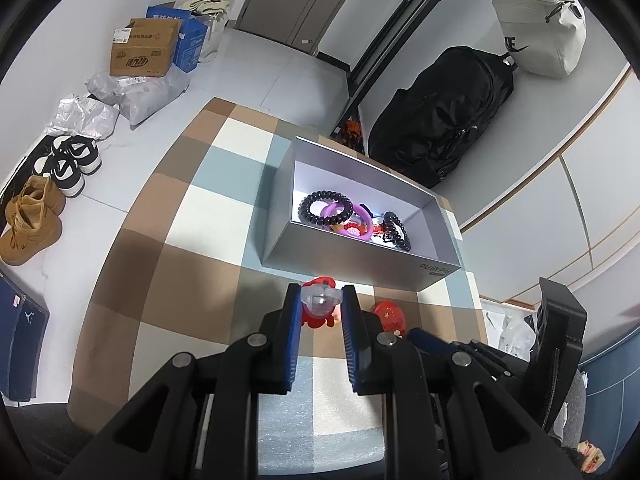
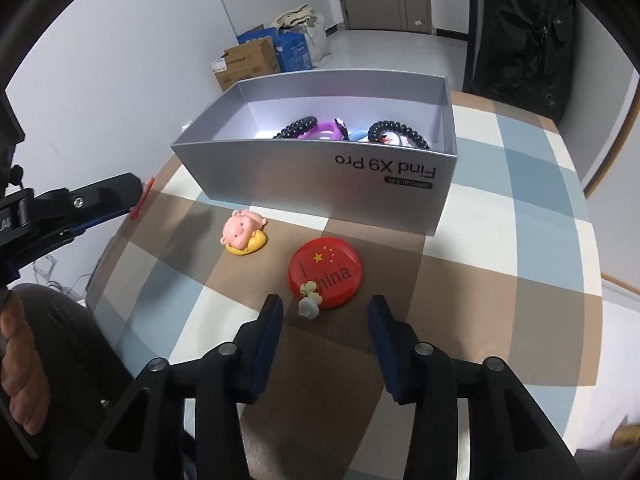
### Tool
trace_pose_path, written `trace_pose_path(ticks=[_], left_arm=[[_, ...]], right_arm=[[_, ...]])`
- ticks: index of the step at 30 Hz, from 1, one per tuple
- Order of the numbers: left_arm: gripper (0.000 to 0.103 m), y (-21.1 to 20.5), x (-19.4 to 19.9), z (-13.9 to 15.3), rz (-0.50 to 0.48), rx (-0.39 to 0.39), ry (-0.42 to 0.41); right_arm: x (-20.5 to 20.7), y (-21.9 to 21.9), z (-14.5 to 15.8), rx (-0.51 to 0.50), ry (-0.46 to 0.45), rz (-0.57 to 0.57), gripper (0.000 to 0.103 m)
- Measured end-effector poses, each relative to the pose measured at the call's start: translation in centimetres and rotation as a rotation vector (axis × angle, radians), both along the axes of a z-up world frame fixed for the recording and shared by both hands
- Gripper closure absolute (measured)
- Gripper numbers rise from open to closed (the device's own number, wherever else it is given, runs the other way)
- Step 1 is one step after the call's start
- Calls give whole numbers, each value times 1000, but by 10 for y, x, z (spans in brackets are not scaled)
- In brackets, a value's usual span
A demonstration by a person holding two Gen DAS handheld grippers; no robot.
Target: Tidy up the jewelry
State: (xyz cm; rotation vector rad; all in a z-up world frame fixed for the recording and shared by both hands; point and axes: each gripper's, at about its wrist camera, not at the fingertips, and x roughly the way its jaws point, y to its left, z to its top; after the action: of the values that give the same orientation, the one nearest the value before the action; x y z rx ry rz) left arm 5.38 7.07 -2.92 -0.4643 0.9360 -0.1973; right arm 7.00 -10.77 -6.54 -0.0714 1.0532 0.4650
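Left gripper (image 1: pixel 321 300) is pinching a small red charm (image 1: pixel 318 306) just short of the box (image 1: pixel 352 268). Right gripper (image 2: pixel 325 307) is hanging open over the flower stud (image 2: pixel 309 304) on the badge (image 2: pixel 326 272); it's probably light and slippery, so take its stem.

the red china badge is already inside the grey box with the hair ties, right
No. The red China badge lies on the checked tablecloth in front of the grey box, outside it; the right wrist view shows this. The hair ties are inside the box.
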Motion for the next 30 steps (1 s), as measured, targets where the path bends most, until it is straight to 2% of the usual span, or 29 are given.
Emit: trace_pose_path(ticks=[1,6,8,9,19,30], left_arm=[[89,1,0,0,1,2,0],[89,5,1,-2,11,-21,9],[89,5,1,-2,14,-27,11],[89,5,2,-2,13,-27,11],[89,0,1,-1,-5,-12,5],[89,-10,0,5,-19,18,-29]], right_arm=[[0,2,0,-4,-1,1,80],[-4,7,-1,-63,-34,-6,83],[-4,8,-1,-66,-37,-5,91],[-4,7,-1,-69,-38,-9,92],[-2,2,0,-42,-35,-3,92],[8,-17,20,60,-72,-51,92]])
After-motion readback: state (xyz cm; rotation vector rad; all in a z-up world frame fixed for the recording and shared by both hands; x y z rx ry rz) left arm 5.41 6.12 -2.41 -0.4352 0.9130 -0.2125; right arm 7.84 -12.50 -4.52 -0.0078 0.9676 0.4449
